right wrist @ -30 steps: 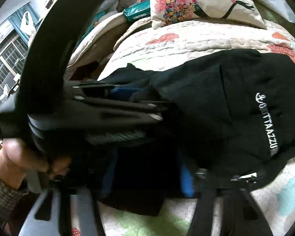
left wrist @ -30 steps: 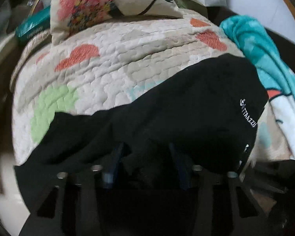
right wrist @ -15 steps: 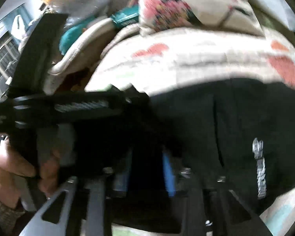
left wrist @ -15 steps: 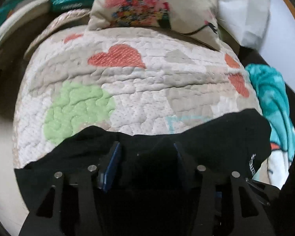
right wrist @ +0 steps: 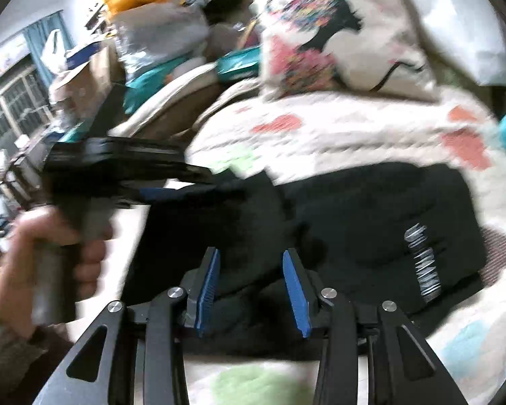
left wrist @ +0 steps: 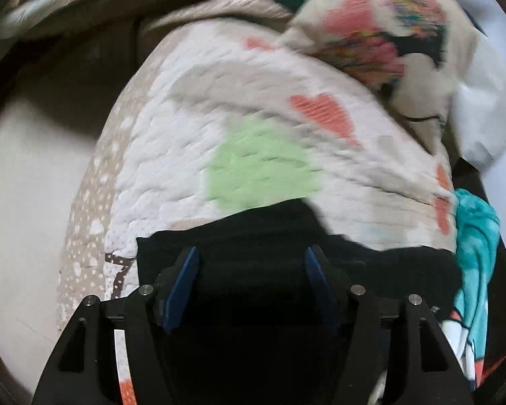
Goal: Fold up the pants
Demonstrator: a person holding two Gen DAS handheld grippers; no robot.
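Black pants [right wrist: 371,222] are seen lying in a folded bundle on a quilted bedspread [left wrist: 259,108] patterned with orange hearts and a pale green patch, with a white printed logo [right wrist: 421,263] showing along the right side of the bundle. In the right wrist view, the right gripper [right wrist: 251,287] is held just over the near edge of the pants; its blue pads [right wrist: 298,290] are seen spreading apart, dark cloth lies between them, but no pinch on the fabric can be made out. In the left wrist view, the left gripper [left wrist: 249,280] is likewise opening, its blue pads [left wrist: 182,287] standing well apart over the black cloth without pressing on it. A second ago both pairs of pads were drawn much closer together around a gather of the fabric; now both grips have been released, and the left gripper has been swung sideways so that far more of the bedspread and less of the pants is framed. In the right wrist view the left tool [right wrist: 124,175] is seen held in a person's hand [right wrist: 50,256], beside the left edge of the bundle. A floral pillow [right wrist: 337,37] rests at the head of the bed, and a teal towel [left wrist: 475,236] lies at the right. The release is judged to mean that a fold has just been laid down and that the cloth is being left in place.
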